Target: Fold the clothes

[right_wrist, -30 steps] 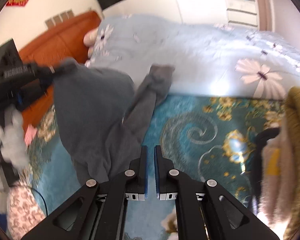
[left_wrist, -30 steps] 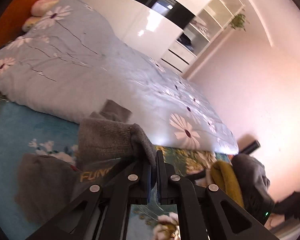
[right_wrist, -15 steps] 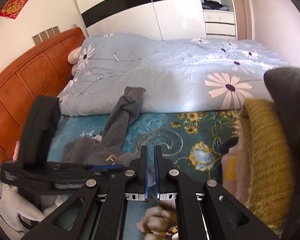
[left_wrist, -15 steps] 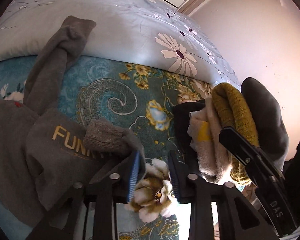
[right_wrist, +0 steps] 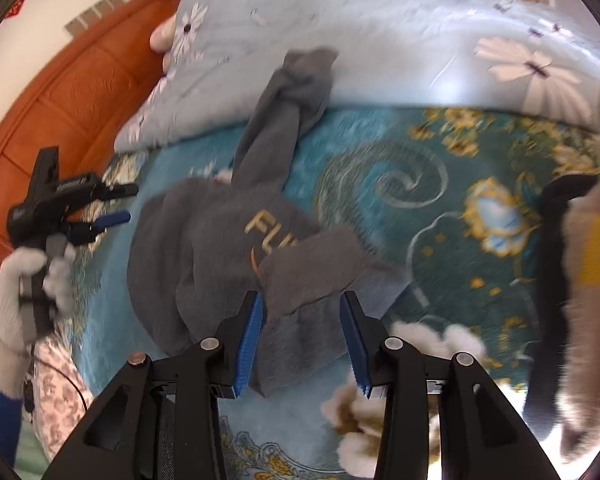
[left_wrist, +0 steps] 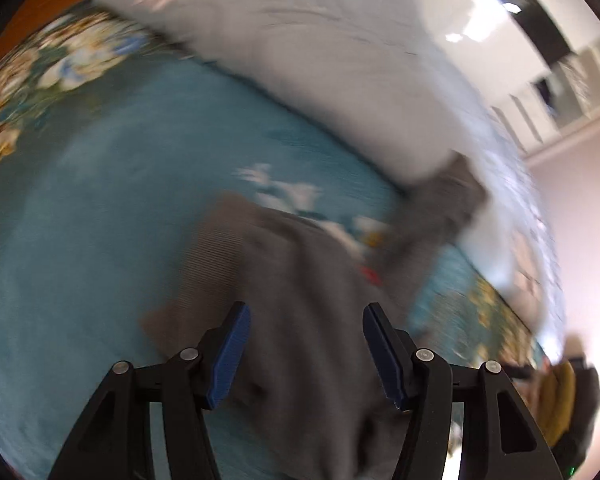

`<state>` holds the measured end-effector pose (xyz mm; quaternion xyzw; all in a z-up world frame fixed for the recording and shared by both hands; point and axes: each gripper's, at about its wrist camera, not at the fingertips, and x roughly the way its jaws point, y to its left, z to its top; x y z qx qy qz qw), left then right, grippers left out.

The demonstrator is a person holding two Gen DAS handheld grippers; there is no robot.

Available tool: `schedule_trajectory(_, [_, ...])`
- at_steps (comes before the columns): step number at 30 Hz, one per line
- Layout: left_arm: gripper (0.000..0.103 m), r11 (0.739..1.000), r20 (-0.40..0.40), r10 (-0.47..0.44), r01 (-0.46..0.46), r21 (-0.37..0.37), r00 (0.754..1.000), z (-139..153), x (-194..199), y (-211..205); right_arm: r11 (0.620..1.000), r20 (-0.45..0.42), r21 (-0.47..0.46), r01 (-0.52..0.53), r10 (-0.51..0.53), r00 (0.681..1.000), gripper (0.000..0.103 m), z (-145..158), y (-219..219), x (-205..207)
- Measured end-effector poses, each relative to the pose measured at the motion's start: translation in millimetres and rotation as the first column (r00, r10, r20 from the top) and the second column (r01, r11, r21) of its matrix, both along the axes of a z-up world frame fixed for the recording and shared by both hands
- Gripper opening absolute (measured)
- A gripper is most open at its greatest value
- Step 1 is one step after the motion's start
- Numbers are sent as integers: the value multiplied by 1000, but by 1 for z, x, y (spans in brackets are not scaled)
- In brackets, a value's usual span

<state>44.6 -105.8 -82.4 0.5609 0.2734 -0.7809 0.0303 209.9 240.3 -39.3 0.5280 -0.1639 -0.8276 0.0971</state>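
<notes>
A grey sweatshirt (right_wrist: 204, 240) with gold letters lies crumpled on the teal floral blanket (right_wrist: 440, 184). One sleeve (right_wrist: 288, 96) stretches up onto the pale blue duvet. My right gripper (right_wrist: 302, 336) is open and empty, its jaws either side of a folded grey flap at the sweatshirt's near edge. My left gripper (left_wrist: 306, 354) is open and empty just above the sweatshirt (left_wrist: 296, 280); that view is blurred. The left gripper also shows at the left of the right wrist view (right_wrist: 116, 204), held by a white-gloved hand.
A pale blue flowered duvet (right_wrist: 400, 40) covers the far side of the bed. An orange wooden headboard (right_wrist: 60, 96) stands at the left. A stack of folded clothes (right_wrist: 588, 240), mustard, beige and dark, sits at the right edge. White wardrobes (left_wrist: 548, 60) stand behind.
Both grippers have opened. The left gripper let go of the grey sleeve cuff and swung away to the left. The sweatshirt now lies on the blanket.
</notes>
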Motion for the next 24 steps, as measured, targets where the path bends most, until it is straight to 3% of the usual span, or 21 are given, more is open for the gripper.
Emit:
schedule_trajectory(3, [63, 999, 33, 47, -47, -12, 998, -21, -16, -24, 999, 57, 4, -40, 40, 998, 41, -23, -18, -7])
schedule_trajectory(11, [67, 995, 87, 48, -56, 87, 995, -63, -48, -35, 993, 177, 84, -88, 72, 982, 41, -62, -44, -14])
schedule_trajectory(16, [64, 997, 81, 18, -24, 77, 997, -59, -51, -31, 992, 214, 101, -76, 53, 975, 42, -74, -44, -11])
schedule_trajectory(20, [49, 999, 51, -15, 13, 34, 999, -51, -46, -28, 987, 212, 137, -80, 50, 976, 41, -74, -49, -9])
schedule_trajectory(24, [42, 996, -24, -76, 75, -40, 997, -27, -44, -14, 989, 208, 136, -65, 36, 977, 24, -71, -45, -7])
